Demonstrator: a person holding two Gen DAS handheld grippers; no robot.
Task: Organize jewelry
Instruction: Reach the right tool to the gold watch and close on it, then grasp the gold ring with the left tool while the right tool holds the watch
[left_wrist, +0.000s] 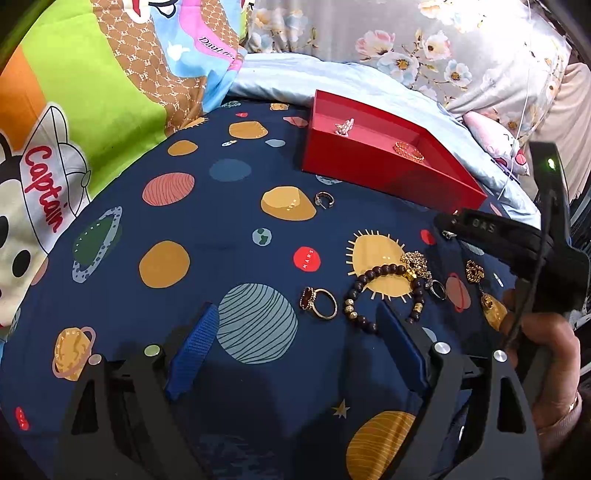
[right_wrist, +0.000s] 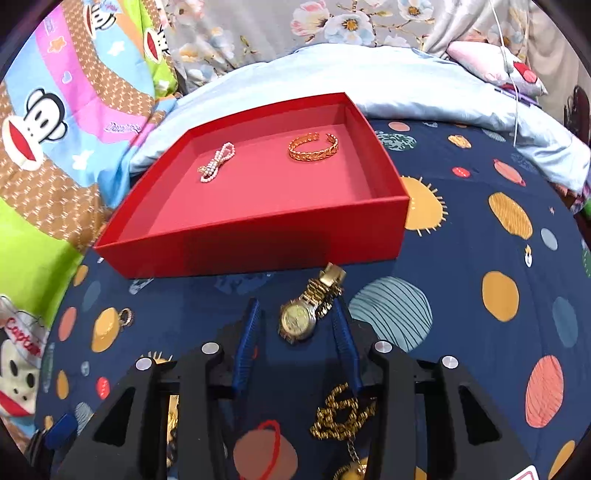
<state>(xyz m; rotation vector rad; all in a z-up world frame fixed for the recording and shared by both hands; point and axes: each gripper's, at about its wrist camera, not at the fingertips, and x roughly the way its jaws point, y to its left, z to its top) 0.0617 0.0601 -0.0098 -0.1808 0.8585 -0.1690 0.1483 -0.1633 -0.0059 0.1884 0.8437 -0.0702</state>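
Observation:
A red box (right_wrist: 258, 251) sits on the planet-print sheet and holds a pearl piece (right_wrist: 217, 161) and a gold cuff bracelet (right_wrist: 313, 146). In front of it lies a gold watch (right_wrist: 297, 319), between the fingers of my right gripper (right_wrist: 295, 301). The right pad touches its band and the left pad stands apart. My left gripper (left_wrist: 297, 305) is wide open above the sheet. Just past its tips lie a dark-stone ring (left_wrist: 319, 303) and a dark beaded bracelet (left_wrist: 384, 291). The red box (left_wrist: 369, 173) lies farther back.
More loose jewelry lies around: a hoop earring (left_wrist: 325, 200), a gold pendant necklace (left_wrist: 415, 264), a small ring (left_wrist: 437, 290), drop earrings (left_wrist: 474, 271) and a gold chain (right_wrist: 343, 413). A hand (left_wrist: 546, 343) holds the right gripper's black body. Pillows and a blue quilt bound the back.

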